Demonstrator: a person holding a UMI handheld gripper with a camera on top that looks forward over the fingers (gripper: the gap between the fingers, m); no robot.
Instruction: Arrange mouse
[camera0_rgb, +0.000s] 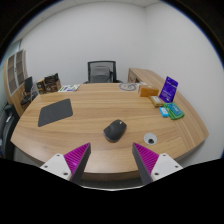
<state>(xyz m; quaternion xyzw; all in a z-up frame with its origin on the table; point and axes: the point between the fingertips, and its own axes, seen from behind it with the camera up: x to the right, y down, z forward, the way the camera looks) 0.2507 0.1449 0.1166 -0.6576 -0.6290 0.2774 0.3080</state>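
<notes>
A black mouse (115, 129) lies on the wooden table (90, 125), just ahead of my fingers and slightly right of the middle between them. A dark grey mouse mat (56, 112) lies flat on the table farther off to the left. My gripper (111, 160) hovers above the table's near edge, open, with nothing between its magenta pads (76, 156). The mouse is apart from both fingers.
A black office chair (102, 71) stands behind the table. A purple box (169, 89) and a teal item (171, 110) sit at the right. A small round cable port (151, 139) is near the right finger. Shelves (20, 80) stand at the left wall.
</notes>
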